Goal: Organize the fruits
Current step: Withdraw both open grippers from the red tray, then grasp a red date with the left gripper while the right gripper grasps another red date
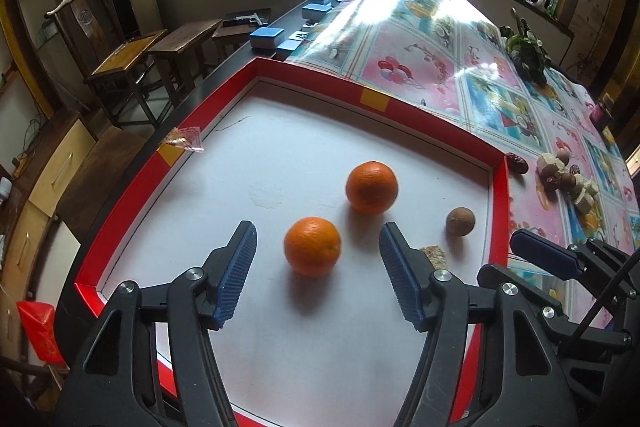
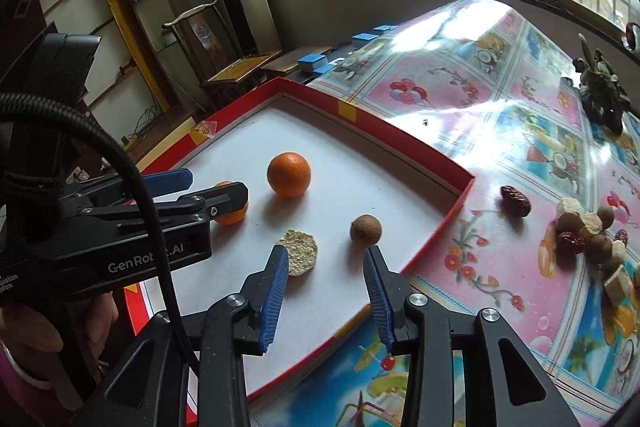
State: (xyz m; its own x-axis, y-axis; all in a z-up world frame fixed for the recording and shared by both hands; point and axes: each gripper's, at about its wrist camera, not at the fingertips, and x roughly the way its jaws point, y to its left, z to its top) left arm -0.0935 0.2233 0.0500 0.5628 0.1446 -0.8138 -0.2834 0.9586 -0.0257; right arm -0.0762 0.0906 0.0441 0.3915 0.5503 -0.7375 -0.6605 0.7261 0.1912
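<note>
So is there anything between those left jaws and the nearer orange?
Nothing visible. The left gripper is open, and the nearer round orange sits on the bare white floor of the red-walled tray, right between the jaws' tips.

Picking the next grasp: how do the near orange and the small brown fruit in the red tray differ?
The near orange is bright orange, while the small brown fruit is dull brown. The orange is clearly bigger. The orange lies between the open left gripper fingers; the brown fruit sits nearer the tray's right wall, ahead of the open right gripper. Both are round, loose on the white floor.
</note>
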